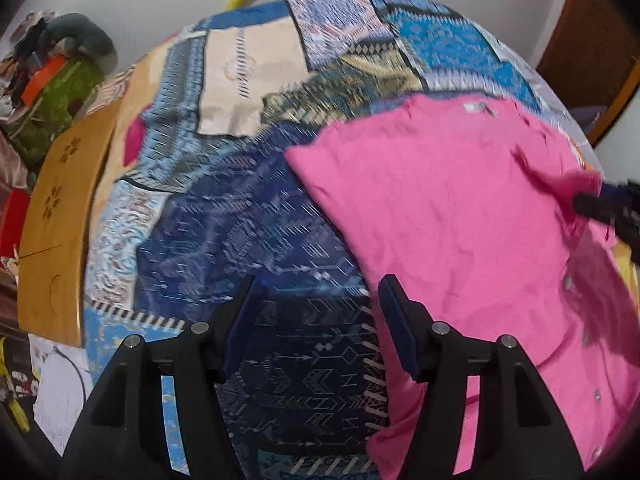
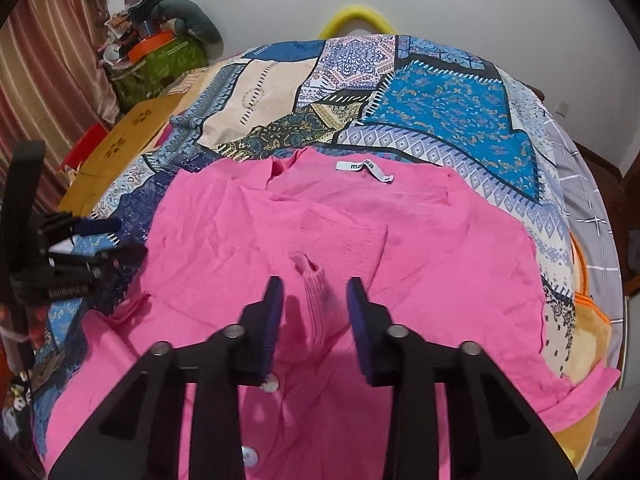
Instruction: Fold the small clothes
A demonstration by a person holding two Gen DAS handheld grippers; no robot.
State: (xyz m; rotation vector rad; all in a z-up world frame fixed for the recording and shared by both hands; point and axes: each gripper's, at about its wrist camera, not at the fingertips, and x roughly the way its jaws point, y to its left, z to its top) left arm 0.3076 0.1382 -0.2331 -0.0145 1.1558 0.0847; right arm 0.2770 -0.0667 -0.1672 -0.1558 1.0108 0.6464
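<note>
One pink garment (image 2: 360,240), buttoned like a cardigan, lies spread on the bed over the patchwork bedspread (image 2: 440,120), neck label toward the far edge, hem toward the near edge. Visible in both wrist views.

Handling, judged: thin knit, light, fully limp; it will sag and drag rather than hold shape. Not fragile. It should grip well between ribbed pads. Best holds look like hems, the cuff, or shoulder seams, where fabric is doubled; a pinch in mid-panel would lift only one layer.

Left gripper (image 1: 320,320): jaws moderately apart, nothing between them, above bare bedspread just beside the garment's left edge.

Right gripper (image 2: 314,308): jaws narrowed, a ribbed sleeve cuff (image 2: 320,300) standing between the pads. Pads appear not quite pressed on it; a small gap shows each side. Grasp not yet secure, by my reading.

Counts:
- garments on bed: 1
- grippers: 2
- white buttons visible: 2 in the right wrist view, several more along the placket in the left wrist view, blurred
- neck label (image 2: 364,170): 1
- wooden board (image 1: 60,220) at the bed's left edge: 1
- yellow hoop (image 2: 356,20) at far edge: 1
</note>
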